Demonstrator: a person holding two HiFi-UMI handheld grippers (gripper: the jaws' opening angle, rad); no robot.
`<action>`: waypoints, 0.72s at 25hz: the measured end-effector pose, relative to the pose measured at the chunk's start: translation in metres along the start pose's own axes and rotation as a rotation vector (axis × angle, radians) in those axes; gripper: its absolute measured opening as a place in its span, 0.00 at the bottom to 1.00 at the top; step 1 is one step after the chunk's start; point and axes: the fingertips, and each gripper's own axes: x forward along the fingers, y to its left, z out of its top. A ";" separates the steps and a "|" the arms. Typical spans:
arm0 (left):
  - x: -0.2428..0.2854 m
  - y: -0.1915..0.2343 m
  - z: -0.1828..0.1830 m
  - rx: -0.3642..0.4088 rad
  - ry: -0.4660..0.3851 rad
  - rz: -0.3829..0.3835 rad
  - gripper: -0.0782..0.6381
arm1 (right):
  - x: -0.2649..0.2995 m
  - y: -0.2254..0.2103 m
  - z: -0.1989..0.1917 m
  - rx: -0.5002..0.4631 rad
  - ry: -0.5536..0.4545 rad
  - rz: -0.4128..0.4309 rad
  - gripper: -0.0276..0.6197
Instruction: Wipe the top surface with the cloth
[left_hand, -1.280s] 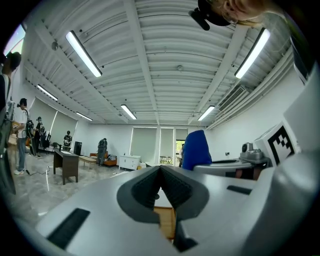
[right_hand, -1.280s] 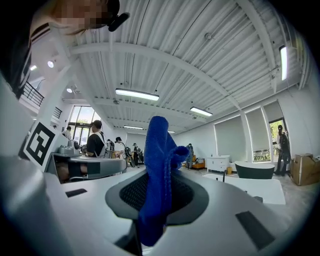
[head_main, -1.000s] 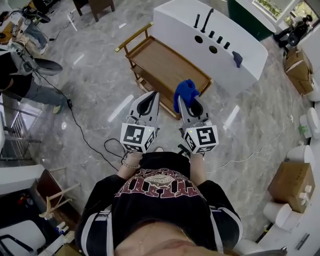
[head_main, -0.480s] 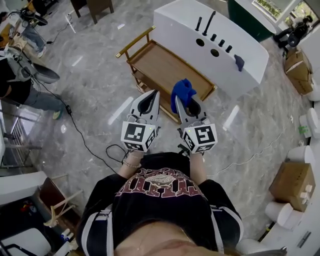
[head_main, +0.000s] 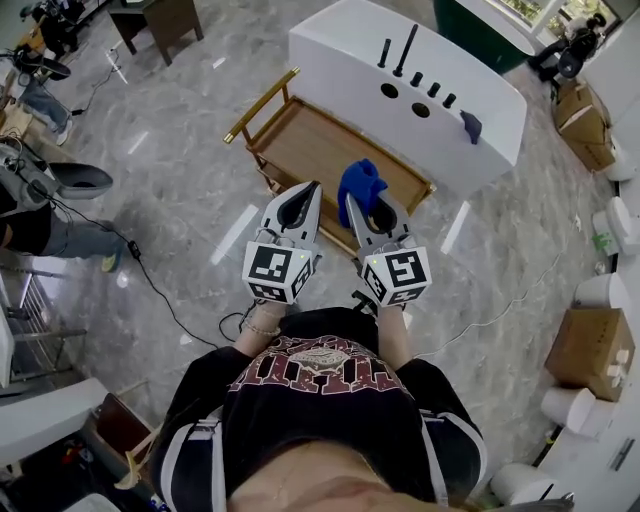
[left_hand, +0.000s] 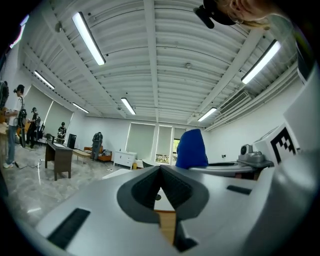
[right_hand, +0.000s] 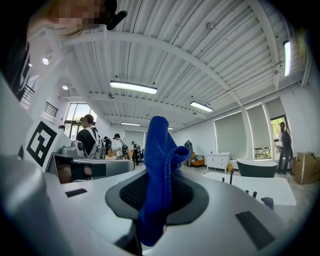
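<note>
Blue cloth (head_main: 360, 187) gripped in the right gripper (head_main: 357, 206), over the near edge of the wooden trolley (head_main: 312, 140).
Cloth: deep blue terry, bunched, folds standing past the jaw tips. Right gripper clamped on it; left gripper (head_main: 311, 190) jaws pressed together on nothing, alongside, both aimed at the trolley. Trolley top bare; brass rail (head_main: 262, 101) at one end, white basin unit (head_main: 470, 80) just behind.
</note>
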 end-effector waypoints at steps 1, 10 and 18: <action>0.001 0.007 0.000 -0.001 0.003 -0.005 0.18 | 0.007 0.003 0.000 -0.001 0.002 -0.001 0.18; -0.001 0.063 -0.005 0.010 0.040 -0.053 0.18 | 0.060 0.035 -0.011 -0.007 0.032 -0.024 0.18; -0.002 0.088 -0.001 0.014 0.046 -0.071 0.18 | 0.085 0.045 -0.010 -0.008 0.055 -0.057 0.18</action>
